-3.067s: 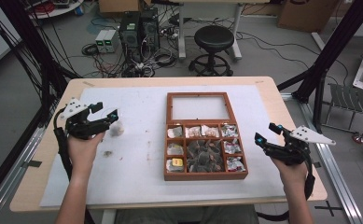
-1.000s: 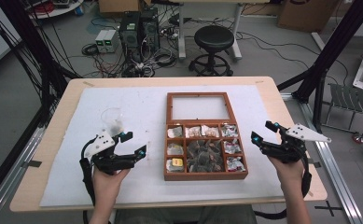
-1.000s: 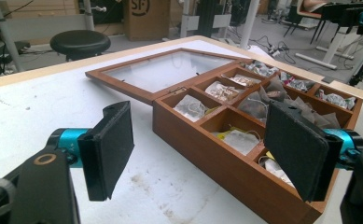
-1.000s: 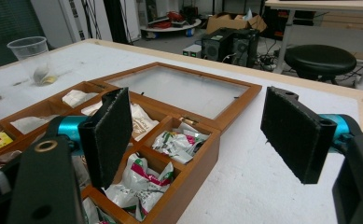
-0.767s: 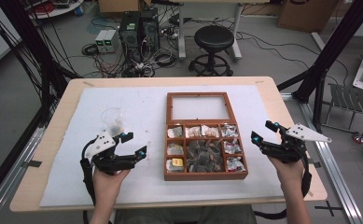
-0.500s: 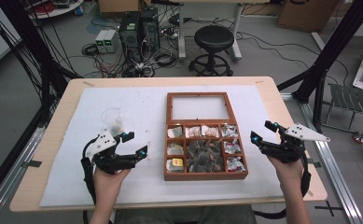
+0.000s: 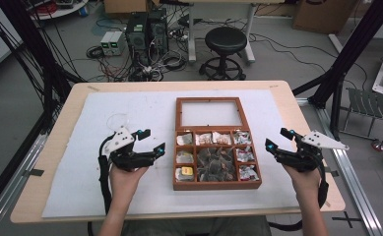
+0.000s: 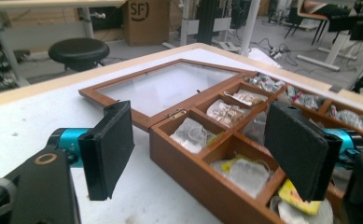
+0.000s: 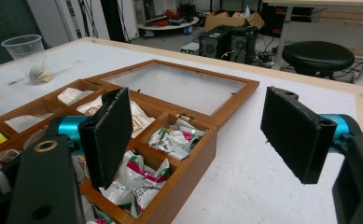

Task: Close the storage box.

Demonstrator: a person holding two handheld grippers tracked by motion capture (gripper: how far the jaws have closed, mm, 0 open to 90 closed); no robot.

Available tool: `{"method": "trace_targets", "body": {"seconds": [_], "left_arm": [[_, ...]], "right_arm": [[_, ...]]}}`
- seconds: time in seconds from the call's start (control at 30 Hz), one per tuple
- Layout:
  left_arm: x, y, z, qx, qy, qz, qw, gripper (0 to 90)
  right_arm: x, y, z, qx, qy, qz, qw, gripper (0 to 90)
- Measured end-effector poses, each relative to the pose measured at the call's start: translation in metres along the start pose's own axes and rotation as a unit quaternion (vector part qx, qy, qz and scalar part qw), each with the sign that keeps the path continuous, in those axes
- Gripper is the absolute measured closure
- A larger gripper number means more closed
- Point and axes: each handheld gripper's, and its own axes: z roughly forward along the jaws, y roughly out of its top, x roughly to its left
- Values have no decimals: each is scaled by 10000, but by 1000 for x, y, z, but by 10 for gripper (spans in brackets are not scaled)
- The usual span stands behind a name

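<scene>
Left gripper (image 7: 151, 141) agape beside box (image 7: 216, 181).

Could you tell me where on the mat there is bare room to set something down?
The white mat is bare between the wooden box and the right claw, and along the front edge. It is bare beyond the plastic cup too. Around the left claw, between cup and box, it is crowded.

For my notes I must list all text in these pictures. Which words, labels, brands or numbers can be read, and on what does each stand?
"SF" in brackets: on the cardboard box on the floor beyond the table, left gripper view.
Print on the tea packets in the wooden box: too blurred to read.
Yellow packet: no legible text.
Plastic cup: no text seen.
</scene>
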Motion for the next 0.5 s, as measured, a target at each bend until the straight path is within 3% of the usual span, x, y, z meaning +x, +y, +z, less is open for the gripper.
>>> {"method": "trace_targets", "body": {"seconds": [0.2,0.37,0.5], "left_arm": [[14,4,20,43,43,-428,9991,270],[23,8,38,210,-71,-715,9972,305],[35,10,54,370,-29,-1010,9942,311]], "right_arm": [[-1,-1,2,23,1,8,10000,257],[0,-1,4,31,18,-18,10000,257],[1,0,6,34,46,-19,10000,257]]}}
